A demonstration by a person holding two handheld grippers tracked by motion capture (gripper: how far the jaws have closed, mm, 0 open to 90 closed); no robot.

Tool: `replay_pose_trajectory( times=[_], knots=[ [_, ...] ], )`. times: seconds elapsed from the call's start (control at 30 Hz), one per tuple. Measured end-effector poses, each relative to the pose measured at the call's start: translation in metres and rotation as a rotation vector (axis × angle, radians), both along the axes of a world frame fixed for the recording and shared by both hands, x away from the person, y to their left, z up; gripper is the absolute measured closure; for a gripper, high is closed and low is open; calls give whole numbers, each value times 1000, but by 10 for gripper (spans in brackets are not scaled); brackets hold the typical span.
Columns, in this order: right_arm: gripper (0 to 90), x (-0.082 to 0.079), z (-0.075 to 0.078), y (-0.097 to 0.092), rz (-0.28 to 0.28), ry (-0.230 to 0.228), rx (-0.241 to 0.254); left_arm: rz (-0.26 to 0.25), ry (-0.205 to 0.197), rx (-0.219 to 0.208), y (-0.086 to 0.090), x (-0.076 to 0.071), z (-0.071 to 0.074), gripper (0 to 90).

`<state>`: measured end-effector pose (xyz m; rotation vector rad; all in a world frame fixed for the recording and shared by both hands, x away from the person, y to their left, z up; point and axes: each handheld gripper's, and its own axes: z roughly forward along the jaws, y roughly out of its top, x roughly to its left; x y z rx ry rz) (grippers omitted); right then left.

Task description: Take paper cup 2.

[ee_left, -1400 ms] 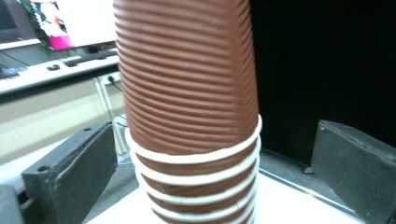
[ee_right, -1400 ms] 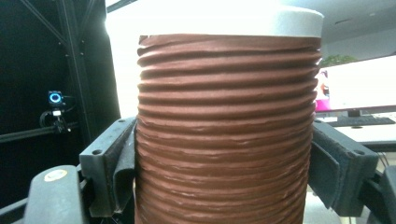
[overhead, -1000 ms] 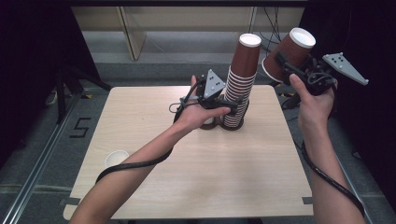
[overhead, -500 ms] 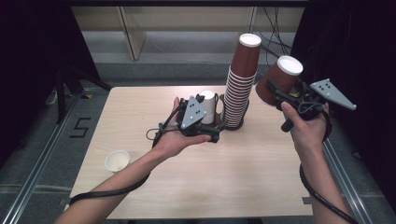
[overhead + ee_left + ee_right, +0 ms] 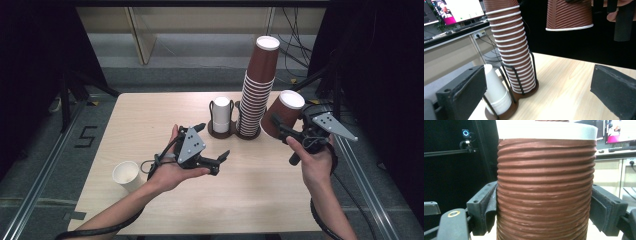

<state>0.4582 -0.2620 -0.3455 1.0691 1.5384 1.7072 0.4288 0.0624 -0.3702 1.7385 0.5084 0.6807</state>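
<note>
- A light wooden tabletop (image 5: 260, 200) seen from above, with a person's forearms coming in from the near edge, one gripper in each hand.
- The right gripper (image 5: 280, 125) clamps a single brown ribbed paper cup (image 5: 279, 119) by its sides. The cup is in the air, tilted, white rim up and away from the person, just to the right of the cup stack and clear of it.
- In the right gripper view the brown cup (image 5: 546, 185) sits between the two black jaws, pads pressed on both sides.
- The left gripper (image 5: 212, 142) is over the middle of the tabletop, jaws spread wide with nothing between them, pointing toward the holder.
- A tall leaning stack of brown cups (image 5: 256, 92) stands in a dark wire holder (image 5: 220, 134); a short stack of white cups (image 5: 221, 114) stands in its other ring.
- A lone white cup (image 5: 126, 175) stands near the left front edge.
</note>
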Motion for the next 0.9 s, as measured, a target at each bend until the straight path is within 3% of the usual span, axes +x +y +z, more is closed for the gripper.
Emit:
replay_pose_trajectory(
  times=[0.5, 0.67, 0.73, 0.77, 0.83, 0.9],
  knots=[
    [192, -8, -43, 37, 86, 80, -14, 6, 19, 19, 22, -29, -44, 0],
    [192, -8, -55, 47, 126, 107, -9, -5, 40, 25, 26, -31, -59, 0],
    [192, -10, -59, 51, 118, 135, -20, -8, 49, 23, 26, -31, -64, 0],
    [191, -9, -62, 53, 128, 117, -11, -11, 49, 17, 25, -30, -67, 0],
    [192, -9, -65, 56, 140, 131, -13, -11, 56, 20, 25, -31, -70, 0],
    [191, -9, -69, 58, 134, 139, -44, -12, 62, 19, 25, -30, -73, 0]
  ],
)
